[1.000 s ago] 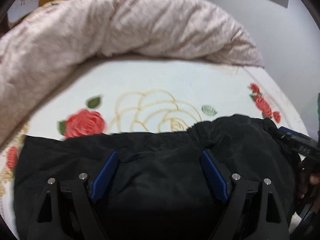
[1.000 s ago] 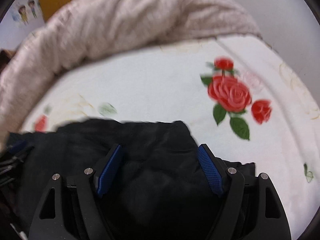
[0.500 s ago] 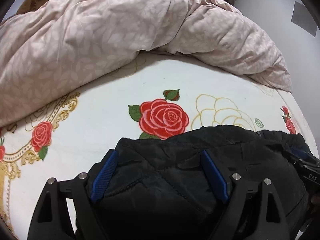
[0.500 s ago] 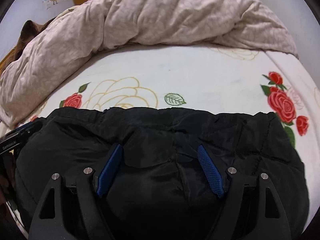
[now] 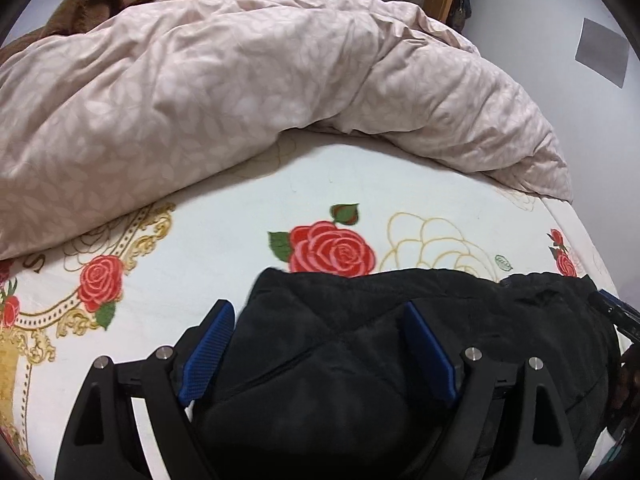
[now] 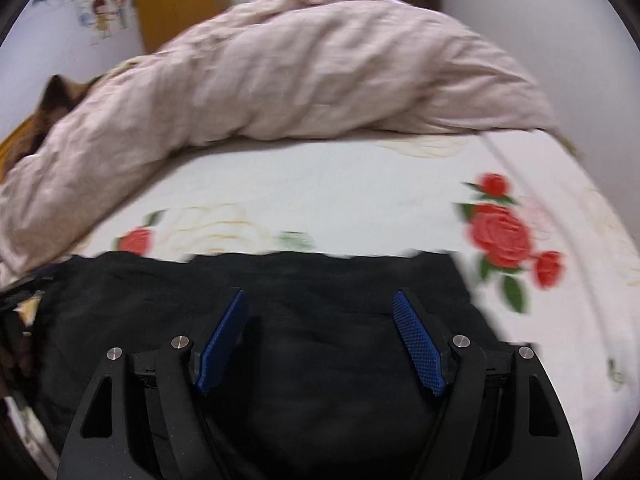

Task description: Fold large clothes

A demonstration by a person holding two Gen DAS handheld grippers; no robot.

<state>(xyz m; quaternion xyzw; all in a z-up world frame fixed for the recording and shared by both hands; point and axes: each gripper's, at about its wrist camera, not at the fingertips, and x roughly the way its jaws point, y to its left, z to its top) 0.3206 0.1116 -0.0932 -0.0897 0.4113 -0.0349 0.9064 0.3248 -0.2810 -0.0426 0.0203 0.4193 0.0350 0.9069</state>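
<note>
Both claws are sitting right over the jacket (image 5: pixel 400 340), a black quilted thing lying bunched on the bed, near its front edge. The left claw (image 5: pixel 316 344) has its blue pads (image 5: pixel 208 352) spread wide apart, nothing pinched; the left pad hangs just off the jacket's left edge, over the sheet (image 5: pixel 200 248), and the right pad is over the black fabric. Same deal with the right claw (image 6: pixel 320 336): pads (image 6: pixel 418 342) wide apart, both over the jacket (image 6: pixel 320 280), gripping nothing. The right wrist view is pretty blurry, so I can't say whether the pads actually touch the cloth.

In the left wrist view the other claw's tip pokes in at the far right edge beside the jacket, and the left one shows up at the left edge of the right wrist view.

Past the jacket it's just the white sheet with red roses and gold outline flowers. Behind that, a big rumpled pinkish duvet (image 5: pixel 240 92) is heaped across the back of the bed, with a brown blanket (image 5: pixel 92 12) peeking out at its far left. Then a pale wall (image 6: pixel 560 40) and something orange (image 6: pixel 180 4) with cartoon stickers (image 6: pixel 106 12) next to it.
</note>
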